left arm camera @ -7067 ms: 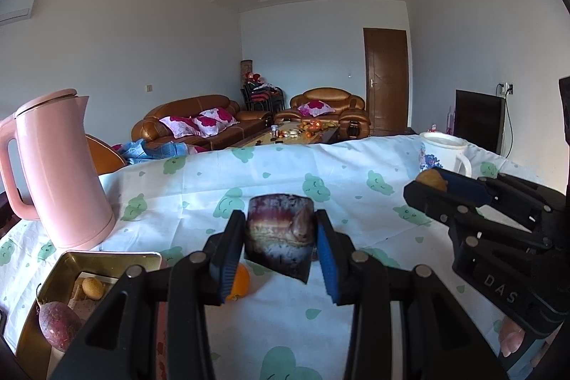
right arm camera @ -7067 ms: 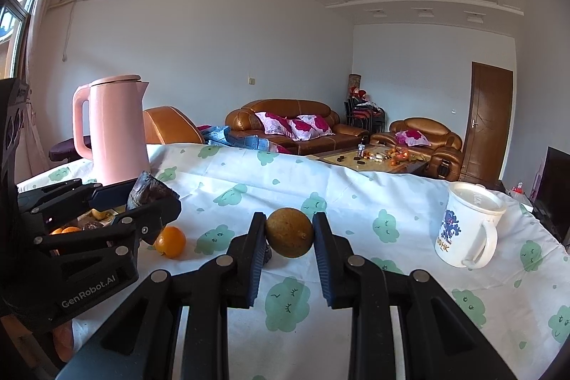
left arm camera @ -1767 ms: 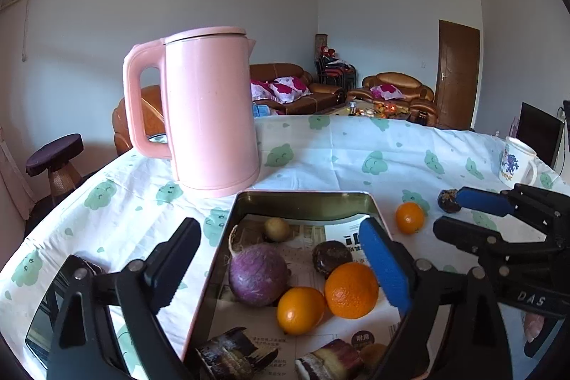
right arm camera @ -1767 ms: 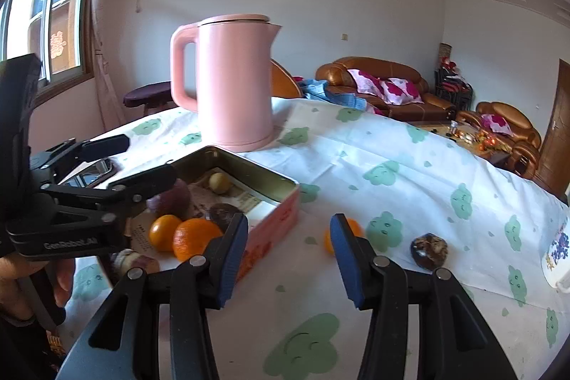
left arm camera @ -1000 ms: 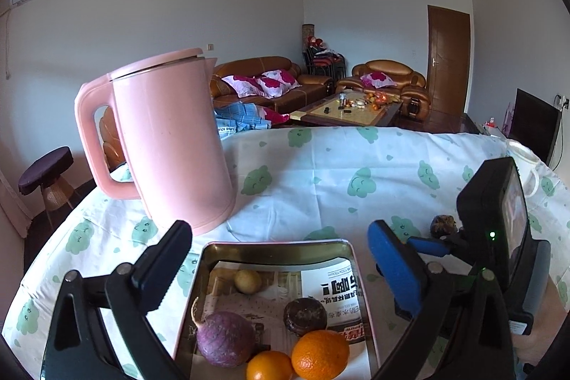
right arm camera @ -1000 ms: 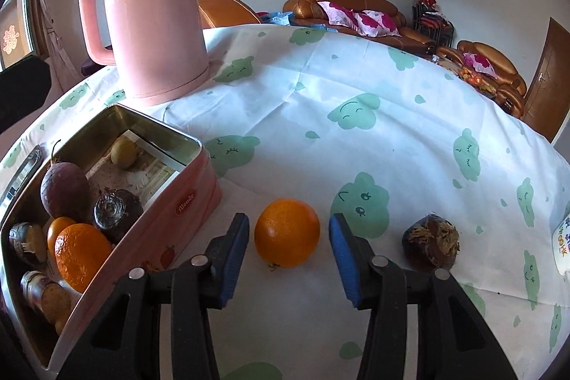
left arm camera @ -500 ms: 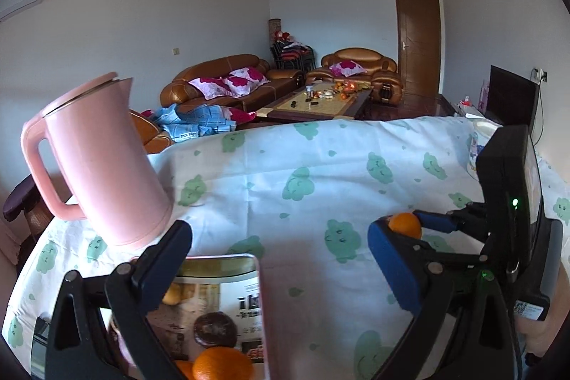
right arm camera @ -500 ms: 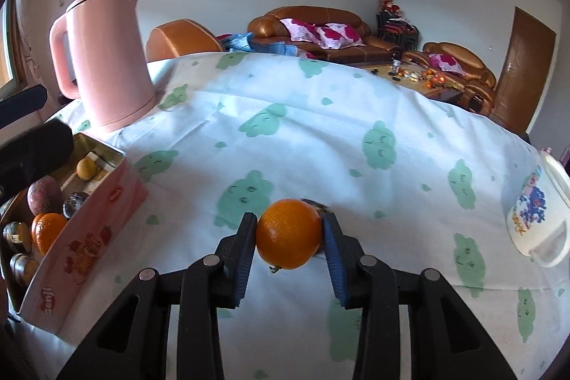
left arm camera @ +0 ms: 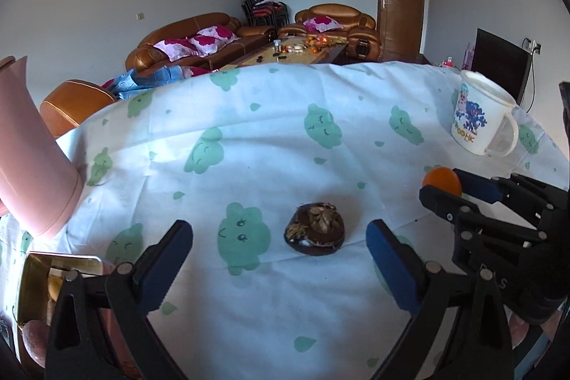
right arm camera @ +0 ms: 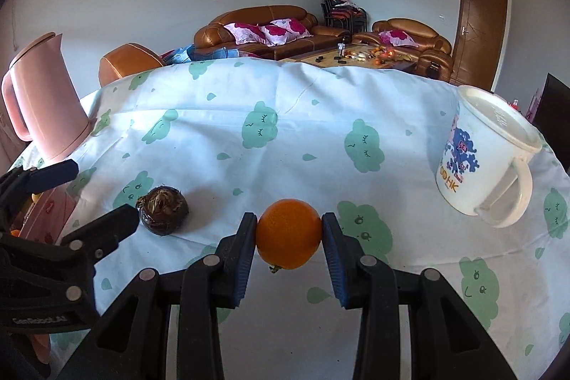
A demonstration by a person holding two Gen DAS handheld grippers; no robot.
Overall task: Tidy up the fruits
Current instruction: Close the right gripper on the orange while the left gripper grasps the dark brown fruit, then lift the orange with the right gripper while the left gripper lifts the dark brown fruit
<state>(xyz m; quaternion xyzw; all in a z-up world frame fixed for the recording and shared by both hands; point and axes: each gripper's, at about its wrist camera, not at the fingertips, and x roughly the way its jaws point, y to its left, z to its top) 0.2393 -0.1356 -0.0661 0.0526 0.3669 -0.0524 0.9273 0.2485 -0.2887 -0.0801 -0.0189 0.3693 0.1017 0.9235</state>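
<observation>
My right gripper (right arm camera: pixel 288 237) is shut on an orange (right arm camera: pixel 288 233) and holds it just above the cloth; the orange also shows in the left wrist view (left arm camera: pixel 441 181). A dark brown round fruit (left arm camera: pixel 315 233) lies on the tablecloth between the blue pads of my open, empty left gripper (left arm camera: pixel 278 259). The same fruit shows in the right wrist view (right arm camera: pixel 163 209), left of the orange. The metal fruit tin (left arm camera: pixel 35 269) with fruit inside sits at the lower left, partly behind my left finger.
A pink kettle (left arm camera: pixel 32 166) stands at the left, beside the tin. A white lidded mug (right arm camera: pixel 481 155) stands at the right of the table. The table's far edge drops off toward sofas and a coffee table.
My right gripper has closed on the orange and lifted it. My left gripper has swung right from over the tin and now frames the dark fruit.
</observation>
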